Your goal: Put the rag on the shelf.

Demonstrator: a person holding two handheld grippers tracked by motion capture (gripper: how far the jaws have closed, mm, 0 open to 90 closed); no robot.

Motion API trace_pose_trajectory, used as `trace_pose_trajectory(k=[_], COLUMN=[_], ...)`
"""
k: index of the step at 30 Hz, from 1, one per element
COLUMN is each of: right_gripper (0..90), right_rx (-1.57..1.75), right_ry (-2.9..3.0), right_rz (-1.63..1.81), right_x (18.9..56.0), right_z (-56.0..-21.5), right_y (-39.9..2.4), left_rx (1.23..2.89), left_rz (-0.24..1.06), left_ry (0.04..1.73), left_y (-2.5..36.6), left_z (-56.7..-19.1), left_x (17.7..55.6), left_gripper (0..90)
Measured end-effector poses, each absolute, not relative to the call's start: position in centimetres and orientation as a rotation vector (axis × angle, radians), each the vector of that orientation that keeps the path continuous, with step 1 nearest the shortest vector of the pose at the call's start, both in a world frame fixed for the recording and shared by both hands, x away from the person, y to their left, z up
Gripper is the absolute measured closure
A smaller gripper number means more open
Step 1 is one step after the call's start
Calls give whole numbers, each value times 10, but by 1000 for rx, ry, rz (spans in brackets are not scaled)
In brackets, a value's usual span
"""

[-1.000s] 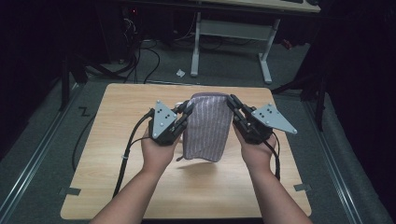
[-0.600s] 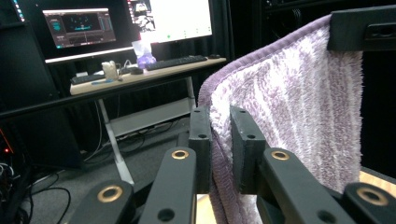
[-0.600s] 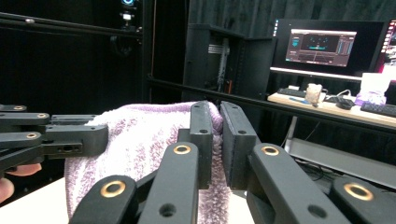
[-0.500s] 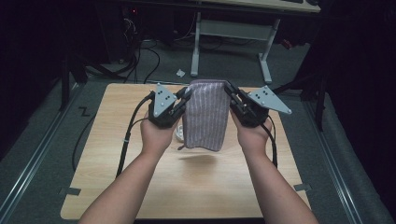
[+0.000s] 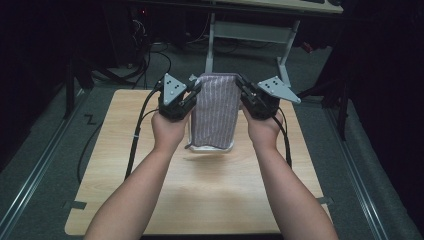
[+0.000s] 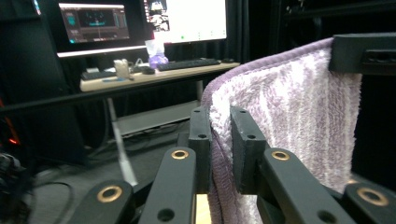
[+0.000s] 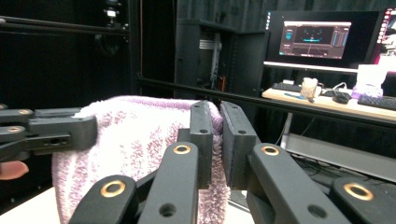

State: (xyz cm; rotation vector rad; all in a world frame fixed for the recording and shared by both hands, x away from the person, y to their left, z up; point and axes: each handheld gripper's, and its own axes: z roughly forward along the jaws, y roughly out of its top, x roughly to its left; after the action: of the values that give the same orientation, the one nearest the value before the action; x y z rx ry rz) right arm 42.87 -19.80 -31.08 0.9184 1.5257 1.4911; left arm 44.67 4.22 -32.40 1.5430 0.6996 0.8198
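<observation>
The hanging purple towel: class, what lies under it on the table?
Under the towel, held up by the left gripper and right gripper, only bare wooden table and a shadow show; behind its bottom edge is hidden.

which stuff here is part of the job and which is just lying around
In use: towel, left gripper and right gripper, each clamped on a top corner.
Lying about: monitors, keyboard, far desk, floor cables.

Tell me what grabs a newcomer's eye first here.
A purple-and-white striped terry towel hangs above the light wooden table, stretched between the left hand-held gripper and the right hand-held gripper, each clamped on a top corner. Lit monitors glow on a desk behind.
</observation>
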Motion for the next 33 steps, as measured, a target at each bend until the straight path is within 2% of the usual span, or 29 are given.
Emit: trace_pose_trajectory(k=[3, 8, 14, 22, 28, 29, 30, 33], right_gripper=[844, 844, 844, 843, 812, 783, 733, 664], right_rx=[930, 937, 957, 990, 1046, 1046, 1043, 1023], right_ry=[1528, 1531, 1547, 1604, 1679, 1689, 1704, 1702], right_rz=[1487, 1465, 1401, 1315, 1308, 1305, 1281, 1261], right_x=[439, 458, 481, 512, 530, 531, 533, 533], right_z=[-308, -304, -302, -309, -322, -323, -326, -330], right_y=[-200, -199, -195, -193, -195, -195, -194, -195], left_rx=[1556, 1553, 1581, 1654, 1702, 1707, 1707, 1697], left_rz=[863, 813, 811, 860, 829, 813, 794, 748], left_ry=[671, 719, 766, 820, 883, 906, 922, 943], left_y=[42, 41, 37, 30, 29, 29, 29, 30], left_z=[-316, -312, -314, -322, -333, -336, -337, -340], left_x=[453, 470, 496, 517, 530, 533, 534, 536], left_gripper=[801, 800, 798, 790, 783, 770, 719, 595])
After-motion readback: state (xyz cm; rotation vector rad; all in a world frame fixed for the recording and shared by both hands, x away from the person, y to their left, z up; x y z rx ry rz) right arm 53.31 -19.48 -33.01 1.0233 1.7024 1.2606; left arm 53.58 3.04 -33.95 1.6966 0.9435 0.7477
